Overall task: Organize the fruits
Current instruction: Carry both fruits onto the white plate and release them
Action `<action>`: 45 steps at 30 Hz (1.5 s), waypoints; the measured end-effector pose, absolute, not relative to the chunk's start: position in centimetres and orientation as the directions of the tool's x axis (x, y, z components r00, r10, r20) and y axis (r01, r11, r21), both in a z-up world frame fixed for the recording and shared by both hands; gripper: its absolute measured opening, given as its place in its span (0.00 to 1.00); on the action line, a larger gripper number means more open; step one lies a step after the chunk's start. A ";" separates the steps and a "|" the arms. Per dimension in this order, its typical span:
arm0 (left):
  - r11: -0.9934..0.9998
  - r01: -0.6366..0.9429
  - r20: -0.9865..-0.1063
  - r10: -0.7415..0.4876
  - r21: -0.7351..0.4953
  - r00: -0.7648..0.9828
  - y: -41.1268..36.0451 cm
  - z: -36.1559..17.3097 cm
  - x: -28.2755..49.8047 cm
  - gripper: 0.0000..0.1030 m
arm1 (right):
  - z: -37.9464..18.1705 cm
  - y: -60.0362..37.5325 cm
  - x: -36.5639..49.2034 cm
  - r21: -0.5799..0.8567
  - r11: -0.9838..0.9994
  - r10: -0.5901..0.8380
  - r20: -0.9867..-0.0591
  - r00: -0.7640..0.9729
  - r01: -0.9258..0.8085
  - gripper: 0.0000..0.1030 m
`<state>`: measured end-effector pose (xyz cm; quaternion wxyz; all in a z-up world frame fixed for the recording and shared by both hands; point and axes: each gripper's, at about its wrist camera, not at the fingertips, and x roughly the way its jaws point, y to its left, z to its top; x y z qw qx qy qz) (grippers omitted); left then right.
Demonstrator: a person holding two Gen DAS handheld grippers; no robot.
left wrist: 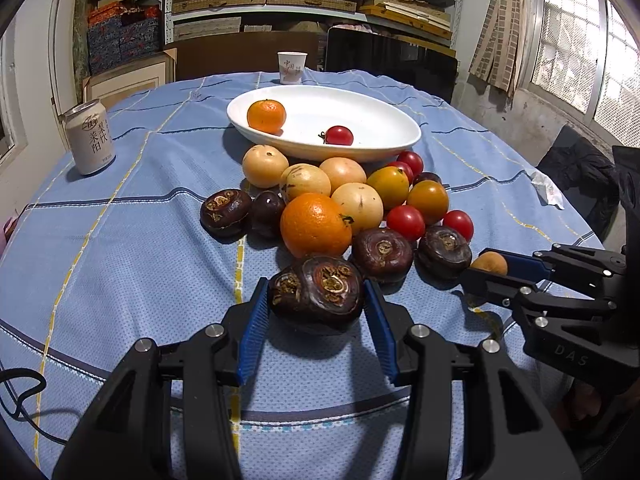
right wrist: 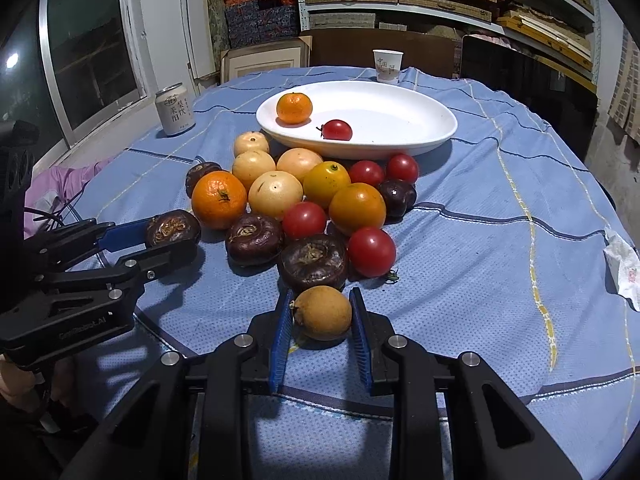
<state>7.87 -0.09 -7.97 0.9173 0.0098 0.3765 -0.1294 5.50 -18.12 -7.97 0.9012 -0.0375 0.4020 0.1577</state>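
Observation:
A pile of fruit (left wrist: pixel 344 200) lies on the blue tablecloth: oranges, pale yellow fruits, red tomatoes and dark water chestnuts. A white oval dish (left wrist: pixel 376 120) behind it holds a small orange (left wrist: pixel 266 116) and a tomato (left wrist: pixel 339 135). My left gripper (left wrist: pixel 316 300) is shut on a dark water chestnut (left wrist: pixel 316 290) at the pile's near edge; it also shows in the right wrist view (right wrist: pixel 172 230). My right gripper (right wrist: pixel 322 314) is shut on a small tan fruit (right wrist: pixel 323 312), just in front of the pile; it also shows in the left wrist view (left wrist: pixel 490 262).
A drink can (left wrist: pixel 90 136) stands at the left of the table. A paper cup (left wrist: pixel 292 66) stands behind the dish. A crumpled tissue (right wrist: pixel 622 264) lies near the right edge. Shelves of boxes fill the back wall.

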 end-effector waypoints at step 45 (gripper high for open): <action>0.977 0.201 -0.774 -0.176 -0.065 0.608 -5.7 -4.2 34.2 0.47 | -2.9 -21.5 31.2 0.084 0.968 0.231 -0.674 0.701 -0.238 0.45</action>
